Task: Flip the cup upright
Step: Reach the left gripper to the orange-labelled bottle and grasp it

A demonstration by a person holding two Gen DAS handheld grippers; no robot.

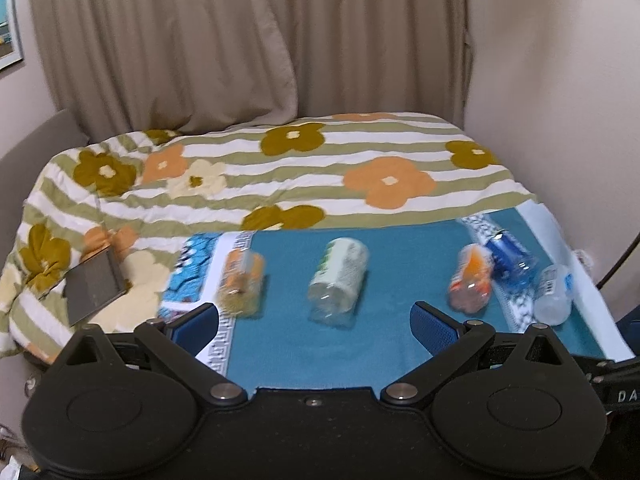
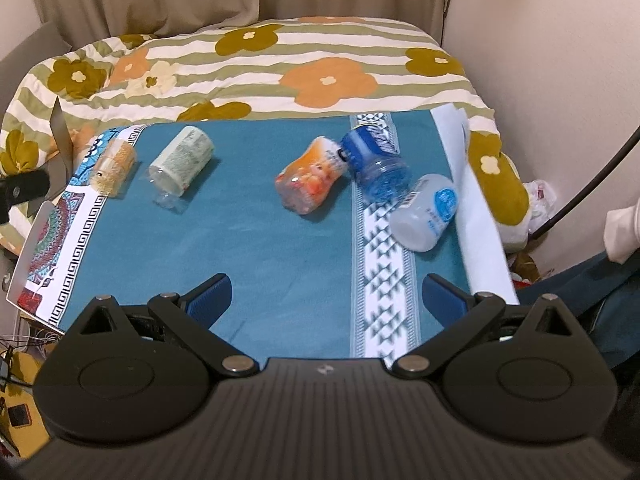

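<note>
Several plastic bottles lie on their sides on a teal cloth (image 2: 240,240): a yellow-orange one (image 2: 114,166) (image 1: 242,282) at the left, a green-white one (image 2: 182,166) (image 1: 340,280), an orange one (image 2: 310,176) (image 1: 472,278), a blue one (image 2: 376,160) (image 1: 510,258) touching it, and a white one (image 2: 426,212) (image 1: 554,294) at the right. No cup shows in either view. My left gripper (image 1: 314,324) is open and empty, short of the green-white bottle. My right gripper (image 2: 326,296) is open and empty above the cloth's near part.
A floral striped quilt (image 1: 280,168) covers the bed behind the cloth. A grey flat object (image 1: 94,288) lies on the quilt at the left. Curtains (image 1: 200,40) hang at the back, a wall (image 1: 560,80) at the right. Clutter (image 2: 536,200) lies right of the bed.
</note>
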